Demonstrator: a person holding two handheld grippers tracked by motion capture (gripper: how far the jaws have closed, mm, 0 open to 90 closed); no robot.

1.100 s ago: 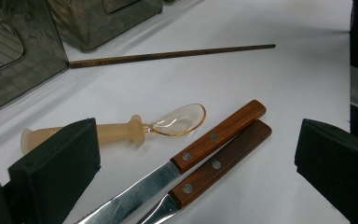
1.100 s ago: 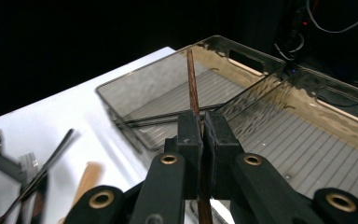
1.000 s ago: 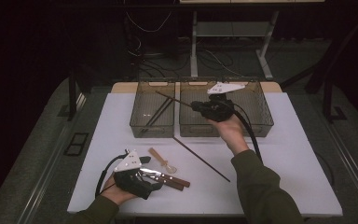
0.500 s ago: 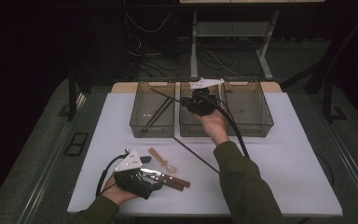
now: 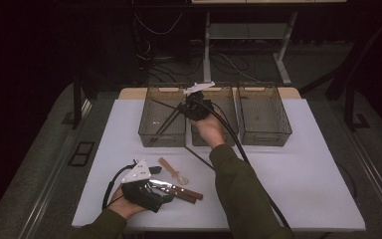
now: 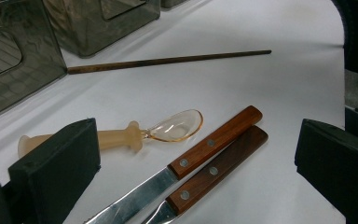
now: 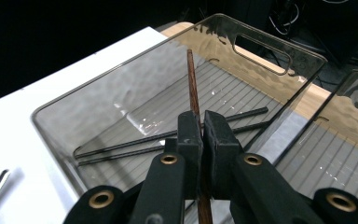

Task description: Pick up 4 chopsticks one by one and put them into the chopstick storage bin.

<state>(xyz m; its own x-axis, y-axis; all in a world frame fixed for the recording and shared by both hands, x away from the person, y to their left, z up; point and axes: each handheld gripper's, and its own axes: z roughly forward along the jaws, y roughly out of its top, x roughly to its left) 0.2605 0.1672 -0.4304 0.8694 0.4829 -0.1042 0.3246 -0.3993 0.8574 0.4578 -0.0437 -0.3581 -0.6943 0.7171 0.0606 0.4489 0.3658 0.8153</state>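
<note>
Two grippers are at work, and the step in hand looks like sorting the loose utensils into the bins; at the near left of the desk the left gripper rests with its jaws wide apart and nothing between them; just ahead of it lie a translucent spoon and two wooden-handled knives side by side, with one loose chopstick farther off on the bare desk; farther right and back, the right gripper is clamped on a brown chopstick, jaws pressed together around it, hanging over the left bin, where two dark chopsticks already lie on the ribbed floor; the held stick points out over that bin. The next move, I judge, calls for lowering the stick inside the bin's walls and parting the jaws so it drops alongside the others; the loose one on the desk likely follows.
</note>
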